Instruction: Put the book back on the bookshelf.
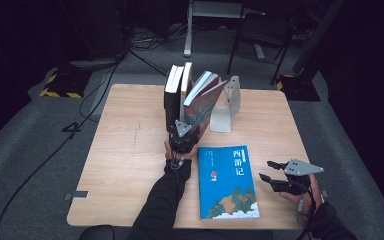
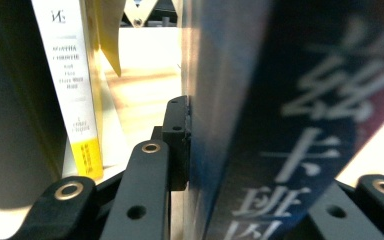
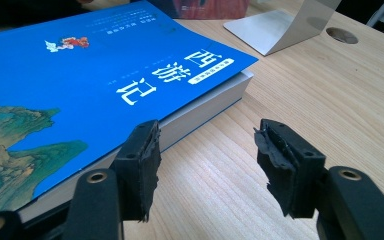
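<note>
While my right gripper (image 1: pixel 269 170) waits open beside the flat blue book (image 1: pixel 227 182), still to shelve, my left gripper (image 1: pixel 183 136) clamps the leaning book (image 1: pixel 203 101) between upright books (image 1: pixel 176 90) and bookend (image 1: pixel 228 102).

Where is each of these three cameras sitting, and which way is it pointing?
High view: above the person's side, looking forward and down on the table; both forearms, the left gripper and the right gripper show.
Left gripper view: rides the left gripper, looking along its jaws, closed on the leaning book.
Right gripper view: rides the right gripper, jaws apart, facing the blue book and bookend.
Shared: high and right gripper views both show the blue book and bookend.
</note>
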{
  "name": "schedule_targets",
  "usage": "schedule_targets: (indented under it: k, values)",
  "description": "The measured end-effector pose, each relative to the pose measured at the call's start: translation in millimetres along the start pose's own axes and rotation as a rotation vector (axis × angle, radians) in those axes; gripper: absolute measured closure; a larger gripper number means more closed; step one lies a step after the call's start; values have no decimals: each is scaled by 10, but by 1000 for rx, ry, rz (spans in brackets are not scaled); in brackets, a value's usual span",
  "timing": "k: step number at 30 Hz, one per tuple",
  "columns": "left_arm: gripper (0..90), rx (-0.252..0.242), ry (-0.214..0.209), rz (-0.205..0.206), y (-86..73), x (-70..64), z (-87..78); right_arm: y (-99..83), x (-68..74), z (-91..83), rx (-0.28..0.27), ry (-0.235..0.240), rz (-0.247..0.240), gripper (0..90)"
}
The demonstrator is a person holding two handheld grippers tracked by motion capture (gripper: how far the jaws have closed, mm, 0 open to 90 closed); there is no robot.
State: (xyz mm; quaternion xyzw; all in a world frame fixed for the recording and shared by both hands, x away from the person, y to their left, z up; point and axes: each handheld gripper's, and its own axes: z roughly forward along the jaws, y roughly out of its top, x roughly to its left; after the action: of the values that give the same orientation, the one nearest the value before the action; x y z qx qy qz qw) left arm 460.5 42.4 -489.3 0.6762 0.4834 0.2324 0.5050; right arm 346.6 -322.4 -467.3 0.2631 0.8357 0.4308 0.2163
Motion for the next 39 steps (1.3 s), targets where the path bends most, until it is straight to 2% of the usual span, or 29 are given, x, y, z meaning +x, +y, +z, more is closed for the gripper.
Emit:
schedule_targets:
  k: [2, 6, 9, 14, 21, 23, 26, 30, 31, 34, 35, 37, 39]
  values:
    - [735, -6, 11, -21, 27, 18, 53, 0, 3, 4, 0, -1, -4, 426]
    - [730, -10, 28, -25, 65, 52, 126, 0, 0, 10, 2, 0, -3, 426]
    - [730, -12, 37, -21, 82, 56, 166, 0, -1, 8, 1, 0, -4, 426]
    - [731, -17, 50, 8, 123, 49, 266, -2, 1, 17, 3, 1, -2, 426]
    - [728, -12, 71, 13, 204, 72, 403, -6, -8, 17, 4, 3, 3, 426]
    - [727, -14, 70, 0, 216, 84, 422, -9, -12, 19, 3, 5, 4, 426]
    - [733, -12, 55, -21, 192, 118, 381, -13, -8, 24, 8, 3, 2, 426]
    - [733, -3, 40, -5, 123, 139, 206, -32, -6, 32, 21, 7, -5, 425]
    - [733, 3, 41, 2, 107, 147, 157, -40, -9, 36, 22, 4, -2, 425]
    - [737, -2, 54, -15, 47, 147, 27, -36, -1, 32, 23, 0, -3, 425]
    - [737, -5, 61, -6, 18, 129, -35, -32, 4, 30, 25, 1, -6, 426]
    - [735, -5, 61, 10, 10, 124, -56, -19, 15, 40, 24, 4, -10, 426]
    - [736, -7, 64, 3, 5, 120, -63, -16, 20, 46, 25, 4, -10, 426]
